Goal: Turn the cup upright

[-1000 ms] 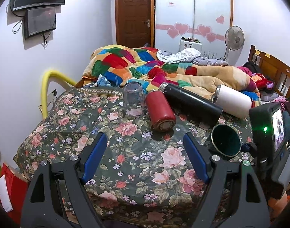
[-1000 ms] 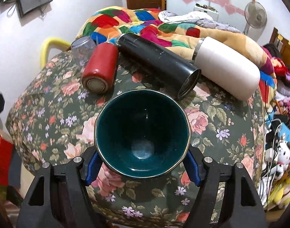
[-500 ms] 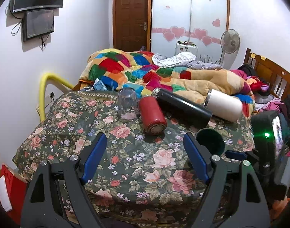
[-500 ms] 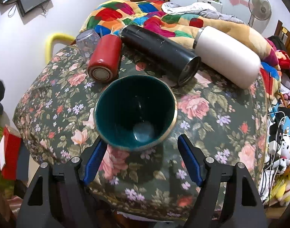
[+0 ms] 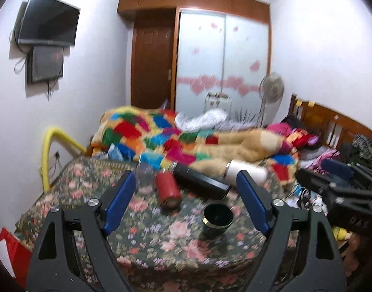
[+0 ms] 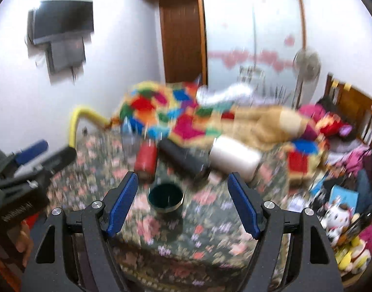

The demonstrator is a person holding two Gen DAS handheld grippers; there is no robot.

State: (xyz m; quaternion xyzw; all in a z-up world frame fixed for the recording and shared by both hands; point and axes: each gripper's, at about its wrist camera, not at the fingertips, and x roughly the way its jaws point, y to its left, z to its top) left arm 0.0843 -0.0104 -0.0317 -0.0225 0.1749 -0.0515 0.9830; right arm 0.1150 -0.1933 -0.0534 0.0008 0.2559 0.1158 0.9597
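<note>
The dark green cup [image 5: 218, 220] is being seen standing upright on the flowered cloth [image 5: 147, 233], with its gold rim and open mouth turned upward. It is being touched by neither gripper. In the right wrist view the same cup [image 6: 165, 197] is lying low between the 2 blue pads, a little nearer to the left pad, and it is well apart from both.

The left gripper [image 5: 187, 203] is being held wide open above the near edge of the cloth, and nothing is being gripped by its fingers [image 5: 119, 203]. The right gripper [image 6: 183, 203] is being held wide open too, and its fingers [image 6: 244, 205] are empty. In the left wrist view the right gripper [image 5: 337, 182] is being seen at the right side, away from the cup.

Behind the cup, 3 bottles are lying on their sides: a red bottle [image 5: 168, 190], a black flask [image 5: 201, 182] and a white flask [image 5: 246, 174]. The red bottle is the nearest one to the cup. A clear glass [image 5: 144, 175] is standing just beside the red bottle, on its left. Whether it is touching the bottle cannot be told, because both views are being blurred. A patchwork blanket [image 5: 161, 136] is lying on the bed behind.
</note>
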